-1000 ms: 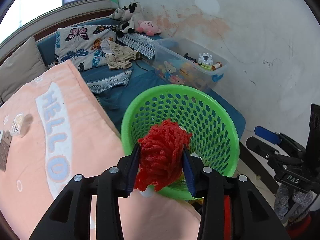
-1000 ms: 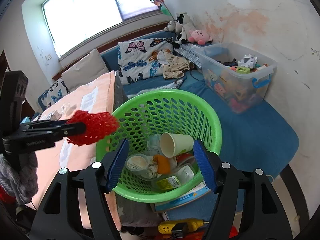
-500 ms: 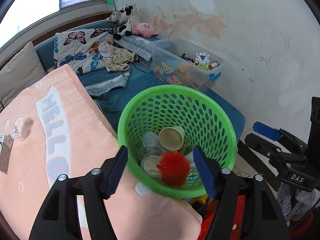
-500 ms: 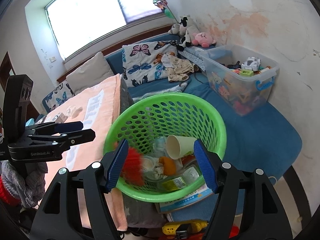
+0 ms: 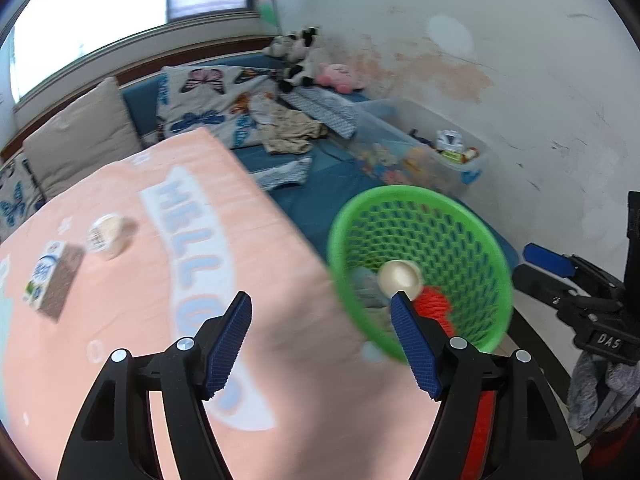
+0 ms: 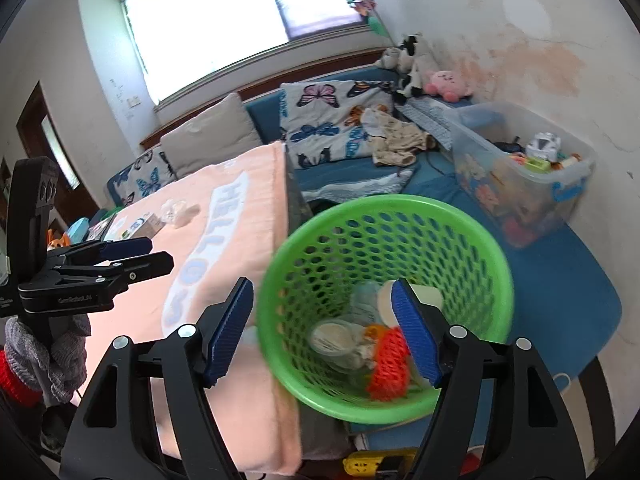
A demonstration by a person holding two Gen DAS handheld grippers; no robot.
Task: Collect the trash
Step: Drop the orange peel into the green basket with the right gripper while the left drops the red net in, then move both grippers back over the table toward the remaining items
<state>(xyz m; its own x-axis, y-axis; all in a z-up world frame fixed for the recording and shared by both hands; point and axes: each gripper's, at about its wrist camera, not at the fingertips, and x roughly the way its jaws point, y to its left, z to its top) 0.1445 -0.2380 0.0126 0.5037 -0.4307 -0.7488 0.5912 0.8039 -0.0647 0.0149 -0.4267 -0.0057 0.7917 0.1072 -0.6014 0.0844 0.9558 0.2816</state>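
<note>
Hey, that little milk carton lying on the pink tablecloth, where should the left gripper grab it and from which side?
Grip the milk carton across its two long side faces, near the middle, coming down from above. It appears to lie flat on the pink tablecloth, so those sides are likely the reachable parallel faces. The round cup sits close by but apart. The left gripper is open and empty.

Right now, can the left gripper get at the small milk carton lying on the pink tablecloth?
Probably yes. The left gripper is open and empty, and the milk carton lies on bare pink tablecloth with nothing between; only a small round container sits beside it.
</note>
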